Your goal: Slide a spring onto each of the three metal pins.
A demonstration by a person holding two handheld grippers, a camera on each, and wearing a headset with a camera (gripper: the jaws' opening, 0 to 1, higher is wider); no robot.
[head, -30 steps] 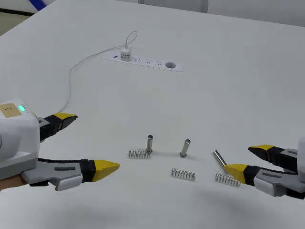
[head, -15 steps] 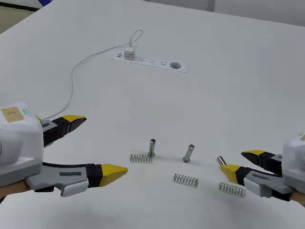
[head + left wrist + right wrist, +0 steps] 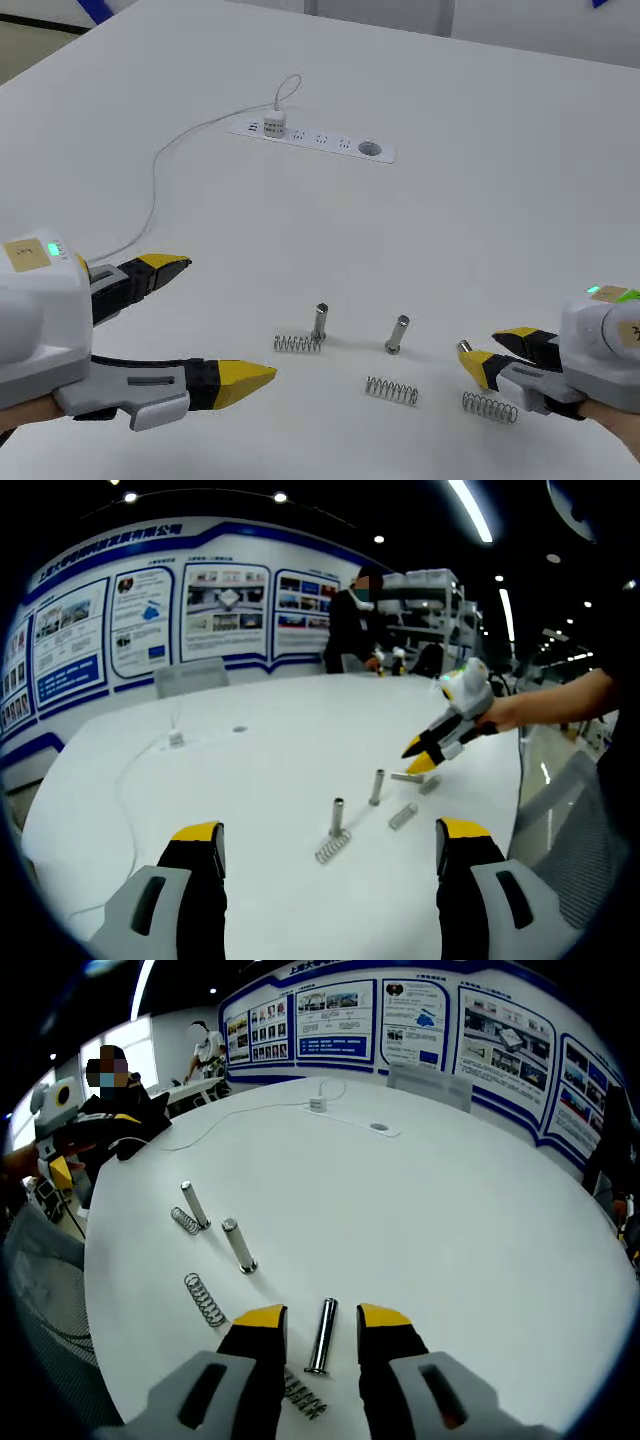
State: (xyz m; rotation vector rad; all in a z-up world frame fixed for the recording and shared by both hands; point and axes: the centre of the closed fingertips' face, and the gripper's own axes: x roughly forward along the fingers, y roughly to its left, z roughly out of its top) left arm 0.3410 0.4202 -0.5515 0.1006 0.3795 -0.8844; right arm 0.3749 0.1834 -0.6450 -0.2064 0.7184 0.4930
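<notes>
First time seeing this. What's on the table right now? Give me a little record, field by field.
Surface: white table
Pins: three metal, none wearing a spring; left pin and middle pin stand upright, right pin lies on its side
Springs: three, loose on the table; left spring at the left pin's base, middle spring, right spring
Left claw: open, empty
Right claw: open, jaws either side of the right pin
Background: power strip with cable

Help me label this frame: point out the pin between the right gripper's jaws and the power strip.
pin (image 3: 322,1335), right gripper view, mid shaft.
power strip (image 3: 312,140), head view, middle of top face.
</notes>
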